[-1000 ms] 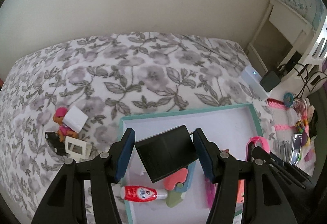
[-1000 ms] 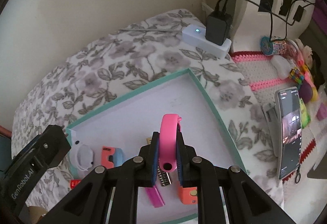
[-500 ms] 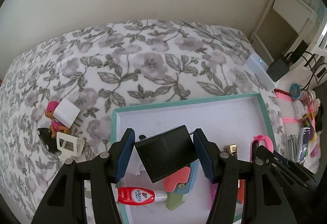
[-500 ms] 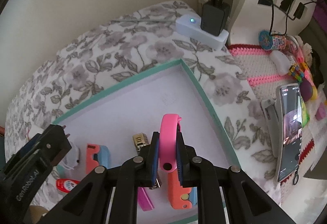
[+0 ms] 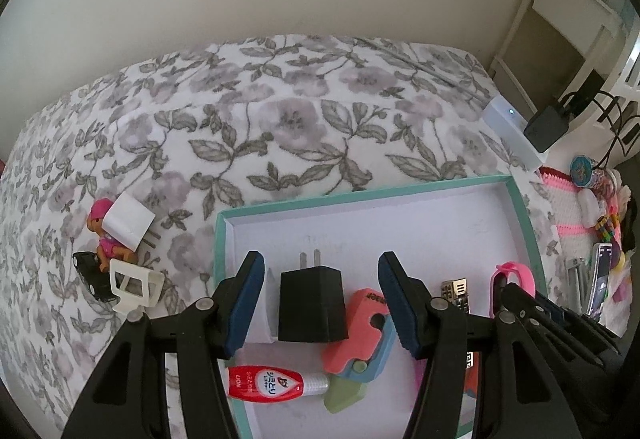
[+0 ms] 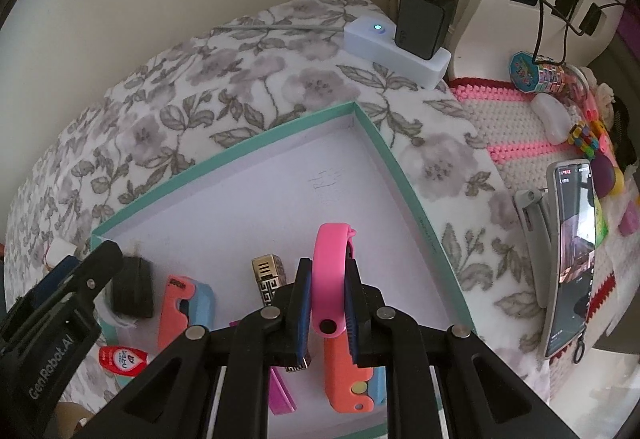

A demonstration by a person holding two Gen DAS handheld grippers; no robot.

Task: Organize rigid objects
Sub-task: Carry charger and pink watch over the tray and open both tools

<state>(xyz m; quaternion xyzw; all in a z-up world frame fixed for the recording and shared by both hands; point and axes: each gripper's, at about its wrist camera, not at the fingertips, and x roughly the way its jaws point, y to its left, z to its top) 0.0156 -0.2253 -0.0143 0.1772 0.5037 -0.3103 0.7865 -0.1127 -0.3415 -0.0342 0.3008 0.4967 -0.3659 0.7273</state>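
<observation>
- Four small things lie far left on the floral cover [image 5: 280, 127], outside the teal tray [image 5: 360, 195]: a toy figure [image 5: 102, 235], a white plug [image 5: 128, 225], a black toy car [image 5: 90, 273] and a white frame [image 5: 134, 285]. By my judgement these have not yet been sorted.
- My left tongs [image 5: 320, 259] stand half open above the tray's left part. A moment ago the black charger [image 5: 312, 303] hung tilted between the pads. Now it lies flat on the tray floor with its prongs pointing away from me. It lies between the pads in the view, with a clear gap on each side.
- I read that as the charger delivered, so my left hand is free for the cluster on the cover.
- Just right of the charger lies a pink-and-blue folding tool [image 5: 360, 327], touching or overlapping its corner. A red tube [image 5: 264, 383] lies nearer to me.
- Further right in the tray sits a gold patterned piece [image 6: 268, 271].
- My right tongs [image 6: 328, 263] are clamped on the pink wristband [image 6: 326, 279], as before. The band stands upright over the tray's right half, above an orange tool [image 6: 340, 371]. I cannot tell whether it touches the floor.
- Letting the band go here would put it beside the others.
- A phone [image 6: 572, 251] on a stand sits well right of the tray and is not part of the sorting.
</observation>
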